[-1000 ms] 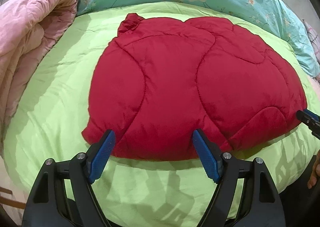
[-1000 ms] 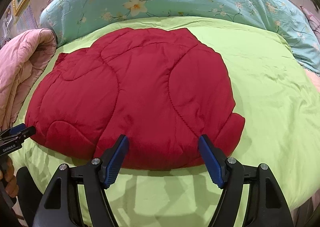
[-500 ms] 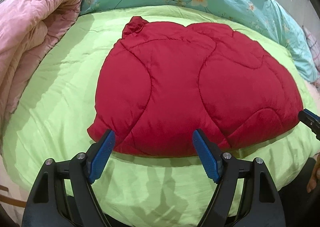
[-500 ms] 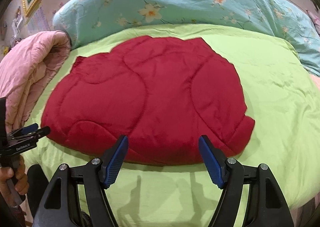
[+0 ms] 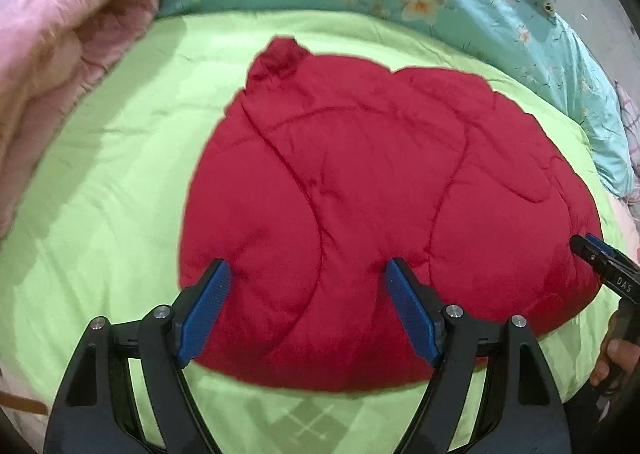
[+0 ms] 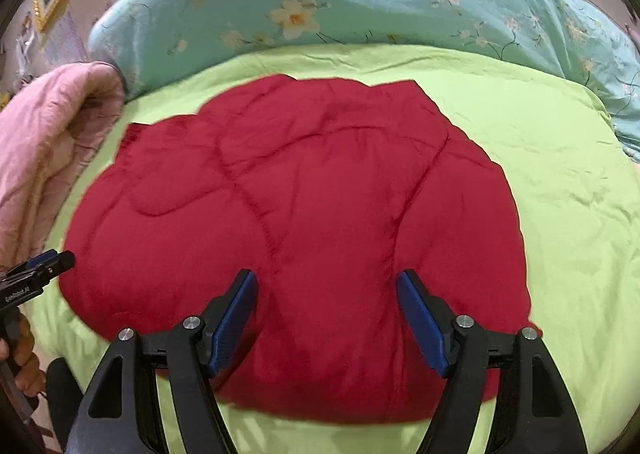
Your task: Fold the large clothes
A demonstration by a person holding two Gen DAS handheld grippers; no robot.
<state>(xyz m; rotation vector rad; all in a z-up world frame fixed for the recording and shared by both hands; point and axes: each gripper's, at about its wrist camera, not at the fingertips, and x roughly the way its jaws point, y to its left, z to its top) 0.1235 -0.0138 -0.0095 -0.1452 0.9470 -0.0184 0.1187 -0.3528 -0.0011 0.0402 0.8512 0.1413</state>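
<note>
Jacket (image 5: pixel 384 213), red & puffy, lies flat on green sheet (image 5: pixel 100 213); left gripper (image 5: pixel 308 294) & right gripper (image 6: pixel 326 306) hang over its near edge, fingers wide apart, holding nothing.

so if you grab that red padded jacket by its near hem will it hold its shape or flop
The red padded jacket will probably flop: it lies soft and rumpled on the green bedspread. Puffy quilted panels suggest it is light for its bulk. The smooth shell may slip.

Both tools have come forward over the red quilted jacket (image 5: pixel 384 189): the left tool (image 5: pixel 308 314) and right tool (image 6: pixel 326 324) now overlap its near hem.
</note>
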